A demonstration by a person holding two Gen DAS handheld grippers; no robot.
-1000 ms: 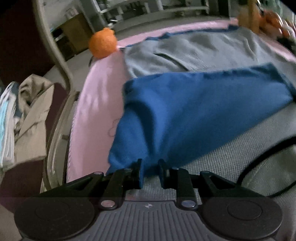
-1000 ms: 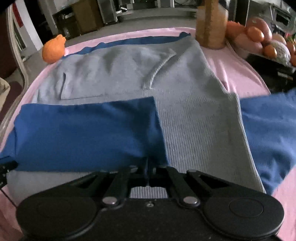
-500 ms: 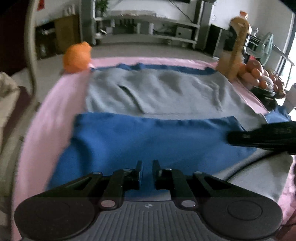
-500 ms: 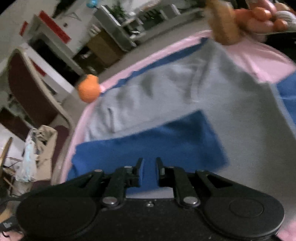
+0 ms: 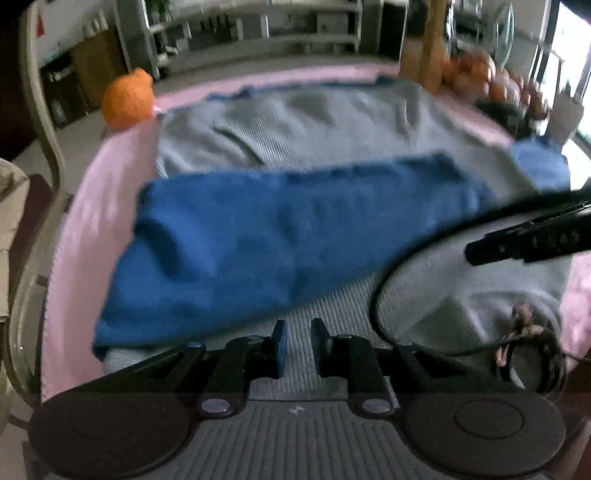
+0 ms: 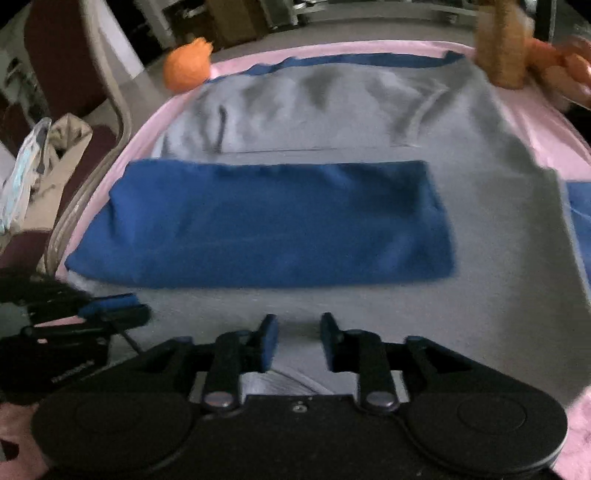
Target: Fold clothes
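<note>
Looking down over my two tools, I see the grey sweater (image 6: 480, 236) spread flat on the pink cloth (image 5: 96, 206) that covers the table, and its blue sleeve (image 6: 266, 225) lies folded across the body. A second blue sleeve end (image 5: 539, 166) sticks out at the right edge.

My left gripper (image 5: 295, 343) has its jaws a little apart, and they have just been opening again — nothing is between them, only grey knit below. My right gripper (image 6: 295, 339) also has jaws just opening, wider than the left, and empty.

Around the sweater stand an orange plush toy (image 6: 188, 66) at the far left corner and a tan upright thing (image 6: 502, 48) at the far right, touching the hem; I cannot tell what it is. Beside it is a heap of orange and brown fruit (image 5: 491, 81), blurred.

A black cable (image 5: 399, 273) curves over the sweater in the left view only, with a coiled bundle (image 5: 532, 354) — the right view does not show them. The right view shows a chair (image 6: 92, 74) with beige clothes (image 6: 55, 162). Shelves (image 5: 258, 26) stand behind.
</note>
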